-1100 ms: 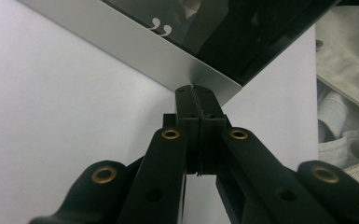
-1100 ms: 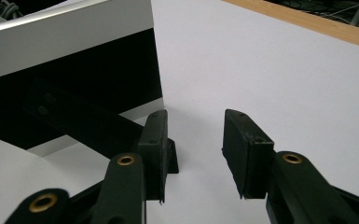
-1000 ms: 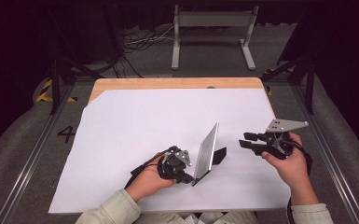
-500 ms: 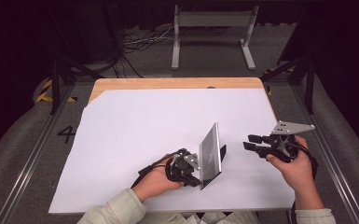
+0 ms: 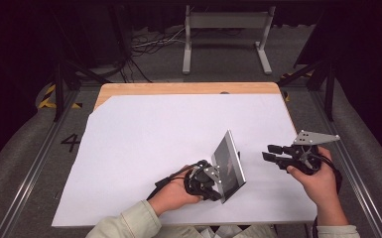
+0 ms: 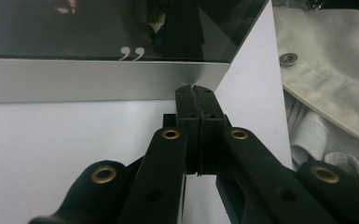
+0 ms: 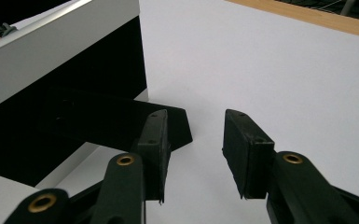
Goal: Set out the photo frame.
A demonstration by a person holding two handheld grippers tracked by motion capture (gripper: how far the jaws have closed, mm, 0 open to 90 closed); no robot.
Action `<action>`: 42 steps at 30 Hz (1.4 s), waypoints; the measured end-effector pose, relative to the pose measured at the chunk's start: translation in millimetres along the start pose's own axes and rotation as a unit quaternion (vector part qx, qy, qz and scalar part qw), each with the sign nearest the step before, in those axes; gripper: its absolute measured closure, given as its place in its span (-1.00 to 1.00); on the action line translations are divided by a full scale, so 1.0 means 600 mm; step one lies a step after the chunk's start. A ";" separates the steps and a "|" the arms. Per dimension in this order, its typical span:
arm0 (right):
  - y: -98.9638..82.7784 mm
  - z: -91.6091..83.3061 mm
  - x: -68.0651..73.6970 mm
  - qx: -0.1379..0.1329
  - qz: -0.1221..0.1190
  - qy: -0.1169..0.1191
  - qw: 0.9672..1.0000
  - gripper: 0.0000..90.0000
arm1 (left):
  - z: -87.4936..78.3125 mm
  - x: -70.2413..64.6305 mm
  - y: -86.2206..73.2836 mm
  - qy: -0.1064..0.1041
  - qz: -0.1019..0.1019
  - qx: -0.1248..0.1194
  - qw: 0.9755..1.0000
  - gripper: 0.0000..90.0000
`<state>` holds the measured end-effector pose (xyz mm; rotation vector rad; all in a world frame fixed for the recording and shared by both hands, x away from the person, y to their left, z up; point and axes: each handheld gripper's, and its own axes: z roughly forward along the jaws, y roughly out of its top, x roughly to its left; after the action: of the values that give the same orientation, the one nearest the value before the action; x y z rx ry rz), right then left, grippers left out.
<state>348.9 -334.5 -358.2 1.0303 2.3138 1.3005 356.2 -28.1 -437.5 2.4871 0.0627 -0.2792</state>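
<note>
A silver-edged picture frame (image 5: 230, 166) with dark glass stands tilted on its edge over the white sheet (image 5: 168, 134). My left gripper (image 5: 212, 182) is shut on the frame's lower edge. In the left gripper view the jaws (image 6: 196, 93) meet at the silver border (image 6: 98, 79). To the frame's right, my right gripper (image 5: 269, 152) is held open and points at it. The right gripper view shows the frame's black back (image 7: 60, 107) with its black stand flap (image 7: 121, 119) swung out. The open right gripper (image 7: 193, 140) has one fingertip just in front of the flap's tip, with nothing between the pads.
The white sheet covers most of a wooden table (image 5: 178, 88), leaving bare wood along the far edge. Metal rails (image 5: 30, 168) run along both sides. A metal stand (image 5: 225, 29) and cables lie on the floor beyond. A pale jacket (image 6: 326, 70) lies by the near edge.
My left gripper has carried the frame to the right, closer to my right gripper, and the frame's face has turned more toward the camera. The right hand has hardly moved.
</note>
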 end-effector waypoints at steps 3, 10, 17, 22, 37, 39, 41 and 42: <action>0.000 0.002 0.000 0.002 0.001 0.004 1.000 0.39 | 0.004 0.001 0.004 -0.002 -0.002 -0.002 1.000 1.00; 0.003 0.009 0.000 0.004 0.004 0.008 1.000 0.40 | 0.011 0.003 0.008 -0.001 -0.005 -0.014 1.000 1.00; 0.005 0.009 -0.001 0.004 0.004 0.008 1.000 0.40 | 0.018 0.001 0.016 0.006 -0.002 -0.020 1.000 1.00; 0.005 0.008 -0.001 0.003 0.007 0.008 1.000 0.40 | 0.018 -0.001 0.016 0.005 0.000 -0.020 1.000 0.99; 0.016 0.005 0.000 0.013 0.000 0.017 1.000 0.65 | -0.037 0.003 -0.013 0.032 -0.016 -0.042 0.998 0.85; 0.019 0.003 0.001 0.015 0.006 0.022 1.000 0.68 | -0.049 0.003 -0.022 0.044 -0.023 -0.046 0.998 0.83; 0.021 0.003 0.001 0.014 0.011 0.028 0.999 0.68 | -0.061 0.006 -0.030 0.049 -0.028 -0.053 0.997 0.82; 0.021 0.003 0.002 0.014 0.014 0.030 0.999 0.67 | -0.068 0.008 -0.035 0.054 -0.034 -0.059 0.996 0.81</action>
<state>354.8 -328.5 -348.5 1.0497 2.3752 1.3307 366.0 13.3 -419.0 2.3836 0.2041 -0.1645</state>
